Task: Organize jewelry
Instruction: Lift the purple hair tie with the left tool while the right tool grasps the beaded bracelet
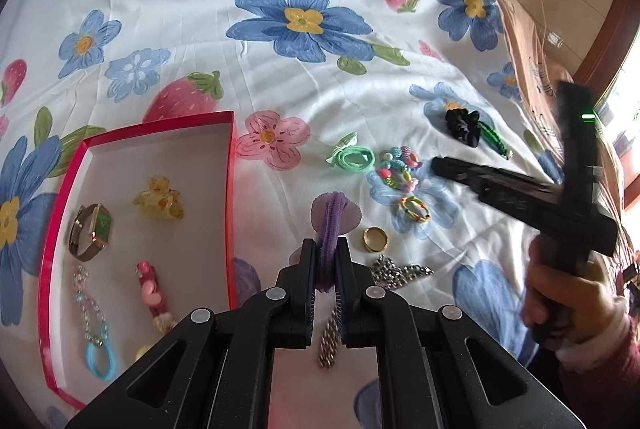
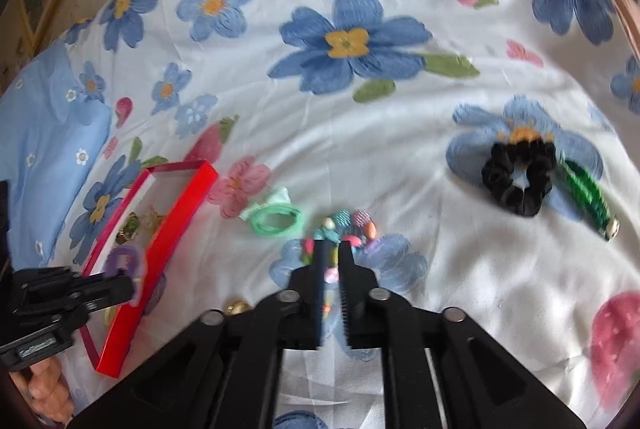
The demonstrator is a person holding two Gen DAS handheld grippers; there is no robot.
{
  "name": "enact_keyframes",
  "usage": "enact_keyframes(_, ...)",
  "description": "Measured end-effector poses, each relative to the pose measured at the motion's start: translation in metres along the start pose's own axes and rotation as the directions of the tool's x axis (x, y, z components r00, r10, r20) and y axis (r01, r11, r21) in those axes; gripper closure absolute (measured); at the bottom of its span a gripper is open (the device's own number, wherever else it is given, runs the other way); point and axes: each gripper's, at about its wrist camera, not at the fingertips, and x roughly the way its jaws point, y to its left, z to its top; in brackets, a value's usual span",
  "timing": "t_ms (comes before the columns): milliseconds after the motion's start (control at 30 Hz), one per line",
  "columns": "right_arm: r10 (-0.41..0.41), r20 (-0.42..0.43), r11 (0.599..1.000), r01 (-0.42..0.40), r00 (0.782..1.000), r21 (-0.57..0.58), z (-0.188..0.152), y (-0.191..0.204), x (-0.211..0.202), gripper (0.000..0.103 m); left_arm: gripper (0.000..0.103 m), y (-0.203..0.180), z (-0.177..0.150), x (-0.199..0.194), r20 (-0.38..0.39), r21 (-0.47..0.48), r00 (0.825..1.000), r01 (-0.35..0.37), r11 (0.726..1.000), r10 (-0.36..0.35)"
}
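**Jewelry sort on flowered bed sheet: items in view**

- L gripper (image 1: 327,249): jaws pinched on purple hair tie (image 1: 330,229), which stands up between the fingers, just right of the red tray's wall.
- R gripper (image 2: 333,261): jaws nearly together, narrow gap; low over the bead bracelet (image 2: 344,229). Frame blurred, so can't tell if it grips anything.
- Red tray (image 1: 230,165), white inside, lying on bed sheet (image 1: 280,89). Contents: gold watch w/ green face (image 1: 90,231); yellow claw clip (image 1: 159,203); pink hair clip (image 1: 150,289); clear-bead chain w/ blue loop (image 1: 94,325).
- On sheet, right of tray:
  - mint hair ties w/ bow (image 1: 352,155)
  - small multicolour bead ring (image 1: 414,208), just below the bead bracelet
  - gold ring (image 1: 375,239)
  - silver chain (image 1: 396,273), partly under L gripper
  - black scrunchie (image 1: 464,127), w/ green sequin clip (image 1: 496,139) touching its right side, well apart from tray.
- Person's R hand (image 1: 568,303) on the R gripper's handle, pink sleeve at wrist.
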Motion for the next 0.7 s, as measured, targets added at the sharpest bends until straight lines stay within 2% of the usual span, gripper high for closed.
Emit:
enact_keyframes(33, -0.001, -0.008, 1.0, 0.001, 1.0, 0.011, -0.001, -0.003, 0.005, 0.061, 0.095, 0.0, -0.002, -0.004, 0.004, 0.0, 1.0, -0.001, 1.0, 0.001)
enact_keyframes(100, -0.016, -0.014, 1.0, 0.016, 1.0, 0.006, -0.002, -0.004, 0.015, 0.052, 0.095, 0.0, -0.005, -0.009, 0.005, -0.002, 1.0, -0.001, 1.0, 0.001)
enact_keyframes(267, -0.046, -0.073, 0.999, 0.045, 0.996, -0.011, -0.003, -0.004, 0.044, 0.053, 0.095, 0.004, -0.008, -0.012, -0.002, -0.02, 1.0, -0.004, 1.0, 0.004)
enact_keyframes(300, -0.064, -0.073, 0.998, 0.062, 0.995, -0.029, -0.003, -0.002, 0.048, 0.056, 0.095, 0.005, -0.008, -0.012, -0.003, -0.025, 1.0, -0.006, 1.0, 0.006)
enact_keyframes(333, -0.085, -0.061, 0.995, 0.082, 0.995, -0.048, -0.004, 0.0, 0.049, 0.074, 0.095, 0.007, -0.008, -0.013, -0.003, -0.03, 1.0, -0.006, 1.0, 0.006)
enact_keyframes(400, -0.096, -0.064, 0.994, 0.093, 0.993, -0.057, -0.003, 0.001, 0.05, 0.094, 0.095, 0.009, -0.008, -0.013, -0.002, -0.036, 1.0, -0.011, 0.999, 0.011)
enact_keyframes(533, -0.077, -0.039, 0.996, 0.075, 0.996, -0.046, -0.004, 0.001, 0.042, 0.094, 0.095, 0.014, -0.007, -0.017, 0.011, -0.049, 1.0, -0.016, 0.999, 0.016)
enact_keyframes(700, -0.011, 0.021, 0.999, 0.012, 1.0, -0.051, 0.0, 0.018, 0.01, 0.094, 0.095, 0.021, -0.011, -0.03, 0.036, -0.068, 0.999, -0.024, 0.997, 0.027)
